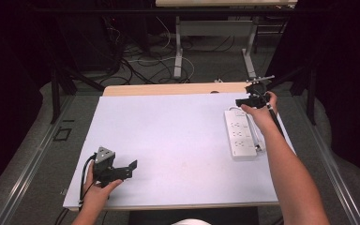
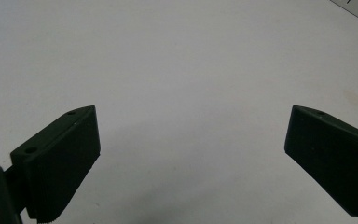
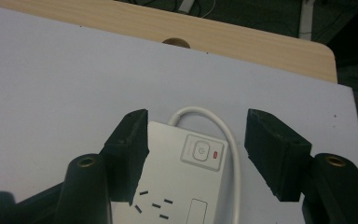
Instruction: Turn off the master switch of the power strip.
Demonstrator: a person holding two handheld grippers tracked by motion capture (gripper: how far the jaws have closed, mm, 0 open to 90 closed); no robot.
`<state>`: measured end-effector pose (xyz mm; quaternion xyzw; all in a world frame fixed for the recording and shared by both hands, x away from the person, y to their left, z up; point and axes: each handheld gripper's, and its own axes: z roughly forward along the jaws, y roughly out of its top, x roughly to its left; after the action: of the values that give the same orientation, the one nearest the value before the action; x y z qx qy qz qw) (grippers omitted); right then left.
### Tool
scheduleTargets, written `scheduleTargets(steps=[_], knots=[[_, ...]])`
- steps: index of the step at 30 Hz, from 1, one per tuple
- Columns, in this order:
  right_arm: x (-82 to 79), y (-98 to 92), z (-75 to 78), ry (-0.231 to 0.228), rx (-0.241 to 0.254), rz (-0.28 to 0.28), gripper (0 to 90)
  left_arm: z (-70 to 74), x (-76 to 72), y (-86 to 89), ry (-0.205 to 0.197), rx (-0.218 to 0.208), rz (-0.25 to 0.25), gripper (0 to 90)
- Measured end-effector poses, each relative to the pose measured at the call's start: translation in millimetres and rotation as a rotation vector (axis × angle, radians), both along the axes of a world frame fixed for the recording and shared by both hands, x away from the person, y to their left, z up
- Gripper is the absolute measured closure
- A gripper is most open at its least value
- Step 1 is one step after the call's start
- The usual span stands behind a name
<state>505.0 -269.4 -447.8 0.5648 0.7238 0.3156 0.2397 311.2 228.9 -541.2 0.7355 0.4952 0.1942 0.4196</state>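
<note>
I see a white sheet (image 1: 178,140) over a wooden tabletop (image 1: 168,89), w/ a white power strip (image 1: 240,133) near its right edge, cables (image 1: 145,65) on floor behind.

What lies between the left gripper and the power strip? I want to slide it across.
Just bare white sheet between the left gripper and the power strip, per the high view.

Left hand (image 1: 98,187) sits at the near-left corner of the table, forearm coming in short from the bottom edge. It holds the left gripper (image 1: 130,168) low, jaws spread wide and pointing right across the table. Right arm (image 1: 290,173) stretches long toward the far-right corner, right hand (image 1: 261,112) wrapped around the right gripper (image 3: 196,140), jaws parted and tipped down toward the far edge.
</note>
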Motion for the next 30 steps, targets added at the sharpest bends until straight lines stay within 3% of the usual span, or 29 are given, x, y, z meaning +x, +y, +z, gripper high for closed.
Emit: scheduleTargets(steps=[3,8,16,22,30], knots=[[5.4,-1.3,-4.8,0.013,0.031,-0.011,38.4,0.8,-0.5,0.9,0.005,0.000,-0.002,3.3],[11.8,-3.2,-10.9,0.029,0.016,-0.039,42.9,0.0,-0.6,1.3,-0.002,-0.007,0.007,3.4],[18.1,-6.0,-17.4,0.045,0.003,-0.057,54.8,1.2,-1.4,3.3,0.003,-0.003,0.011,3.5],[23.2,-8.1,-24.0,0.073,0.003,-0.053,71.5,0.8,-1.3,3.2,0.005,0.001,0.016,3.6],[26.7,-5.1,-30.5,0.101,-0.006,-0.043,81.0,0.4,-1.4,3.7,0.000,0.003,0.026,3.8]])
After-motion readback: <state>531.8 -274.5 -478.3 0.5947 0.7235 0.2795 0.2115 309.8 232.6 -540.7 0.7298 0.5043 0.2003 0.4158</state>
